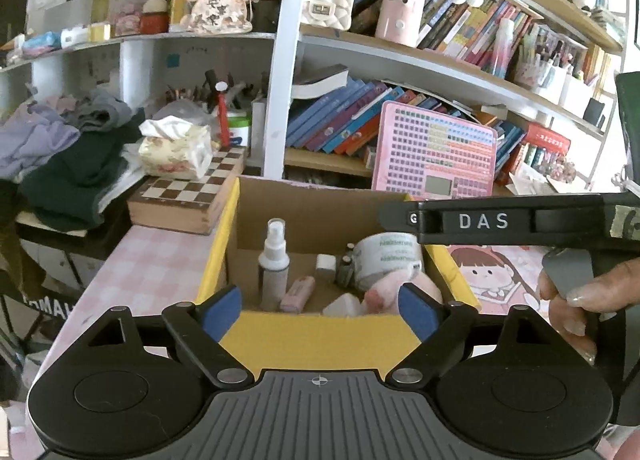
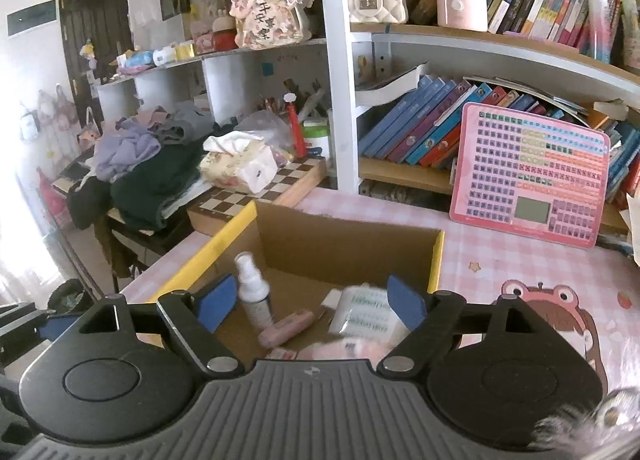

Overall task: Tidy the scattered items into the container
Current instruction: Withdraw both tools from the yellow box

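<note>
A cardboard box with yellow flaps (image 1: 228, 220) (image 2: 436, 260) stands on the pink checked desk. Inside it are a white spray bottle (image 1: 273, 264) (image 2: 253, 292), a pink case (image 1: 298, 294) (image 2: 286, 327), a white wipes pack (image 1: 390, 260) (image 2: 366, 314), a pink plush toy (image 1: 384, 292) (image 2: 340, 350) and small white items. My left gripper (image 1: 320, 310) is open and empty at the box's near flap. My right gripper (image 2: 310, 306) is open and empty above the box; its body (image 1: 500, 222) reaches in from the right in the left wrist view.
A chessboard box (image 1: 188, 196) with a tissue pack (image 1: 176, 150) sits left of the box, beside piled clothes (image 1: 60, 152). A pink keyboard toy (image 2: 528, 176) leans on the bookshelf behind. A cartoon desk mat (image 2: 560, 312) lies to the right.
</note>
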Action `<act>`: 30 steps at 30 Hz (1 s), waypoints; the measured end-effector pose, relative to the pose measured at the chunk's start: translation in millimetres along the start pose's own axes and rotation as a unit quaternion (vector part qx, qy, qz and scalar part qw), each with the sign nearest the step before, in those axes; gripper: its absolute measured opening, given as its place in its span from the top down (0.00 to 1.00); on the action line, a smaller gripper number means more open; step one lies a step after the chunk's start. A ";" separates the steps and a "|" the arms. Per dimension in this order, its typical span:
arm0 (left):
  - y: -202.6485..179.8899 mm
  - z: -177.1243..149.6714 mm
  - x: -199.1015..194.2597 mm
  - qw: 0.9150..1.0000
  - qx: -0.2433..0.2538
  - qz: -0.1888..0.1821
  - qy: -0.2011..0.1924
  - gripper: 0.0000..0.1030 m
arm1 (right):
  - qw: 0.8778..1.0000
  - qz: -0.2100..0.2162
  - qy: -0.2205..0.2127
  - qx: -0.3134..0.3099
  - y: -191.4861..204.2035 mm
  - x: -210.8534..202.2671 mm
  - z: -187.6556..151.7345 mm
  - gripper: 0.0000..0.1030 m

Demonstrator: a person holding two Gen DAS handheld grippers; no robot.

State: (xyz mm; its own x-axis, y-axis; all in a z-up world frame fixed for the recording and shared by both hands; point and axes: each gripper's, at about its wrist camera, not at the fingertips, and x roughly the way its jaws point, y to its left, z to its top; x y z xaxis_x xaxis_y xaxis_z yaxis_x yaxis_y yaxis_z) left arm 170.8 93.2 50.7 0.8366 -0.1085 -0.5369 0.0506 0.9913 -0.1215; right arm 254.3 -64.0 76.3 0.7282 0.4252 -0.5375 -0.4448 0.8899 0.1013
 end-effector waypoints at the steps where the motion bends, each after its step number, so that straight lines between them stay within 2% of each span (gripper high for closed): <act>1: 0.7 -2.5 -5.0 1.000 0.000 0.001 -0.001 0.15 | 1.000 0.000 -0.001 -0.001 2.9 -4.7 -2.8 0.20; 11: 0.7 -29.0 -43.6 1.000 0.005 -0.002 0.003 0.14 | 1.000 -0.023 -0.010 0.017 15.3 -51.8 -38.4 0.19; 16: -1.7 -42.6 -55.5 1.000 0.005 -0.003 0.008 0.14 | 0.998 -0.054 -0.015 0.037 13.5 -75.2 -62.1 0.19; 25: -17.6 -58.4 -64.4 0.999 0.035 -0.005 0.018 0.14 | 0.992 -0.121 0.001 0.046 7.1 -108.7 -101.3 0.15; 30: -24.3 -71.3 -68.4 0.999 0.038 -0.015 0.032 0.09 | 0.988 -0.147 0.007 0.041 11.5 -124.4 -124.7 0.12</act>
State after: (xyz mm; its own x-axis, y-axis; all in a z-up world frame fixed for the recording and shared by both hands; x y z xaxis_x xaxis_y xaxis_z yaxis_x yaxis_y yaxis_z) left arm 73.5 71.2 30.9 0.7976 -0.1399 -0.5868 0.1182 0.9901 -0.0753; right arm 93.6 -127.3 40.0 0.8118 0.1444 -0.5659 -0.1714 0.9852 0.0055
